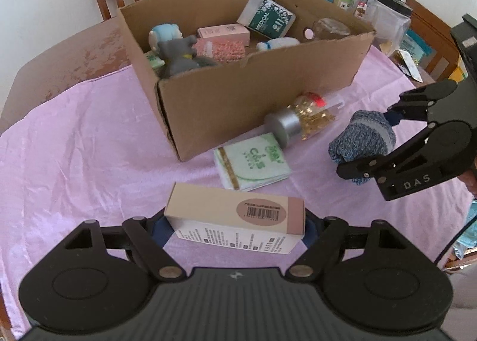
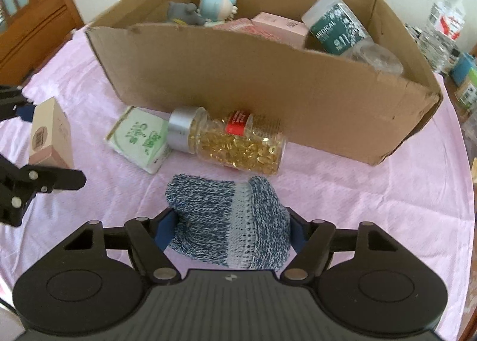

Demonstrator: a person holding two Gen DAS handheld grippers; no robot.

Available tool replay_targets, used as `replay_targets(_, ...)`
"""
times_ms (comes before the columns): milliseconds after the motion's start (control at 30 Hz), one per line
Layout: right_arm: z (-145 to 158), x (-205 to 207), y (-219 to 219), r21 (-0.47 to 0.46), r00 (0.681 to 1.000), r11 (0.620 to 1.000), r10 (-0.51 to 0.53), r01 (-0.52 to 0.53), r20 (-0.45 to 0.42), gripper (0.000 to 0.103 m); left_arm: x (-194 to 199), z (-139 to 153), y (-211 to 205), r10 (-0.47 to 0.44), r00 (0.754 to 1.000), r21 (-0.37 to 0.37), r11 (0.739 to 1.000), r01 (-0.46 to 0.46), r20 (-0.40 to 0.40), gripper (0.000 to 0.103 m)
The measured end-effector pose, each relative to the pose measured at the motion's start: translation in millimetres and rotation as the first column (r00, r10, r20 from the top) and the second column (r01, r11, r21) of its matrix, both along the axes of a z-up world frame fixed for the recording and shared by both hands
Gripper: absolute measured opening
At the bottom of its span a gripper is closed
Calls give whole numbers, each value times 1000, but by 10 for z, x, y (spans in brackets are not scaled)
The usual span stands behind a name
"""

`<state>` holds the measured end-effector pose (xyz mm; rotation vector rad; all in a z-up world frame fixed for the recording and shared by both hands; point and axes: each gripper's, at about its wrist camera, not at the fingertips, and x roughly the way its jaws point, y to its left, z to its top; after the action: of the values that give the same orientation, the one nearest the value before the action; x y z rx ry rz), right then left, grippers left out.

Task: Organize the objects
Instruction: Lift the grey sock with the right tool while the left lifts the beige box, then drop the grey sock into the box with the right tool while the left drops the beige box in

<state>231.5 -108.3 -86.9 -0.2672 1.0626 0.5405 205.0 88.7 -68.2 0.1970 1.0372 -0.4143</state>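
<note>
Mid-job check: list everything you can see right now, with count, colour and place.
cardboard box: one, brown, on the cloth, open
items in box: several, mixed colours
capsule bottle: one, clear with gold capsules, lying before the box
tissue pack: one, green-white, beside the bottle's cap
pink cloth: one, covering the table
carton: one, beige-pink, in left gripper
knit sock bundle: one, blue-white, in right gripper

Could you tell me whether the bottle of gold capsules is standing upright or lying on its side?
On its side. The capsule bottle lies flat on the pink cloth before the cardboard box, silver cap pointing sideways.
</note>
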Motion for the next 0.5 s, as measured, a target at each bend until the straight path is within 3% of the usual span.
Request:
replay_targets(233, 448, 79, -177, 16, 993, 993, 114, -114, 26, 77, 67, 394, -88, -16, 1000, 1, 1000, 16, 4, 81)
replay_targets(500, 1006, 266, -313, 42, 980, 984, 168, -173, 105, 77, 350, 838, -270, -41, 996, 3, 999, 40, 83, 81)
